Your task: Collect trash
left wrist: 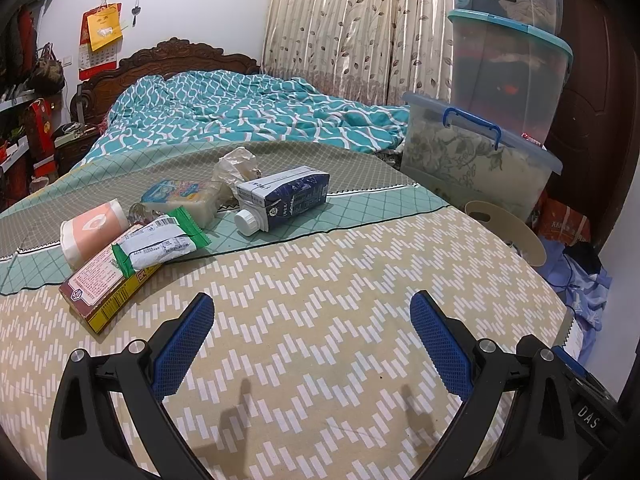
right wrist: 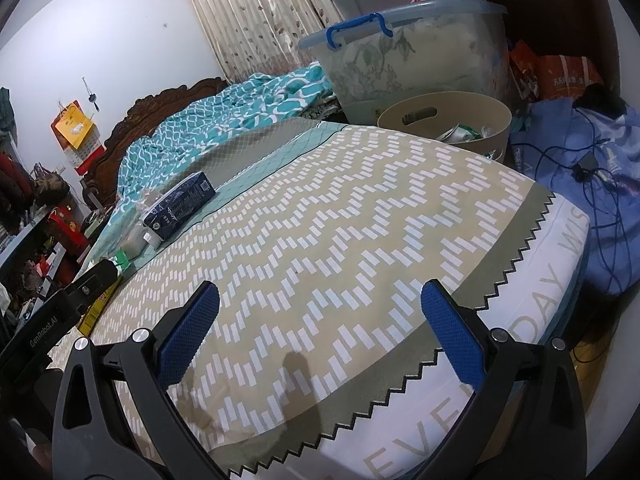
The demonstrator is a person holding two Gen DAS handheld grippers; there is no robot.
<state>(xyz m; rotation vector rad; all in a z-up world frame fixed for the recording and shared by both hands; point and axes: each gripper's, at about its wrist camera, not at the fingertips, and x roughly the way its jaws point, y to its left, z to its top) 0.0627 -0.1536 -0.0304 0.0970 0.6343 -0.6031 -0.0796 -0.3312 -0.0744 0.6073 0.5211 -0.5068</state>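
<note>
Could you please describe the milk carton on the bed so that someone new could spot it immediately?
Start at the bed, where a cluster of litter lies on its green diamond-patterned band. The milk carton is the rightmost piece, lying on its side. It alone is dark blue and boxy, with a white screw cap pointing towards the camera.

Even indoor light is falling from above and behind, casting soft shadows of the tongs (left wrist: pixel 312 316) onto the near bed (left wrist: pixel 320 280). Fisheye bending is curving the bed's edges, dark corners are vignetting both views, and the far wall (right wrist: pixel 120 40) is glowing brightly without glare.
</note>
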